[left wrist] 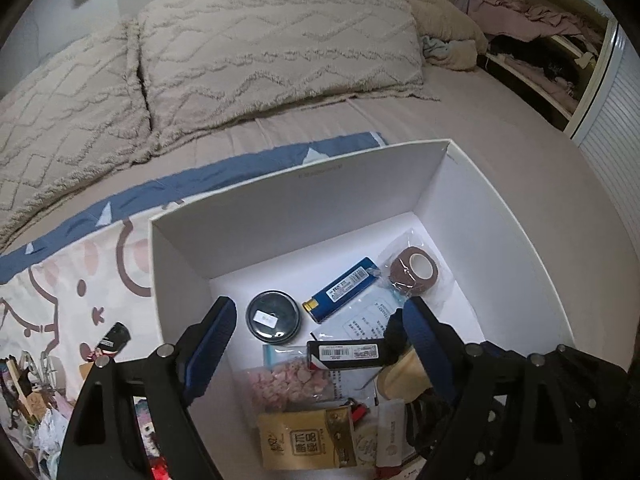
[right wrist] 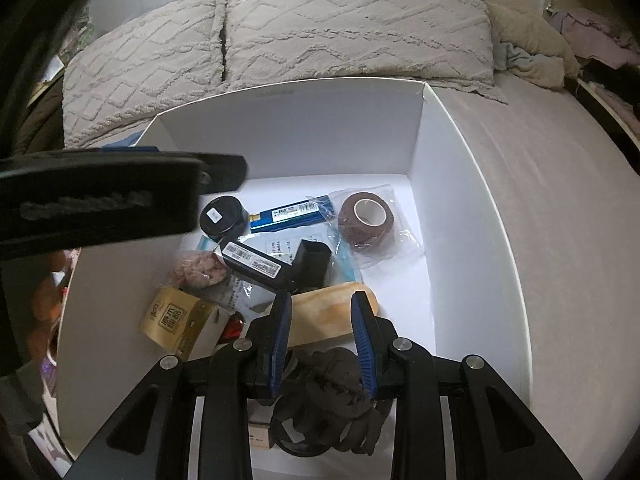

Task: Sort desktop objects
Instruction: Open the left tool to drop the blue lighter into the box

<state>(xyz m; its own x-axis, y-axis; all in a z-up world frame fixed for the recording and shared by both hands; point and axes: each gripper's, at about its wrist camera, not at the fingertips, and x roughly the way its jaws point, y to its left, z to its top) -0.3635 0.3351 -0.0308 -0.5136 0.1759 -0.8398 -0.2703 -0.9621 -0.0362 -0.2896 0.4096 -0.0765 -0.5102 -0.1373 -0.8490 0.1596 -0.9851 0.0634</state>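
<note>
Left gripper [left wrist: 320, 344] wide open, empty, over white box [left wrist: 304, 196] – likely just after drop. Right gripper [right wrist: 322, 332] nearly shut, apparently pinching tan roll [right wrist: 320, 316] low inside box – view poor – for placing among sorted items.

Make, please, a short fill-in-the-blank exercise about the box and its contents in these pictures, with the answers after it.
1. The brown tape roll lies inside a clear plastic ____.
2. The white box stands on a ____.
3. The round black tin lies beside a lighter of ____ colour.
4. The left gripper is open, with ____ held between its fingers.

Missing words: bag; bed; blue; nothing
</note>
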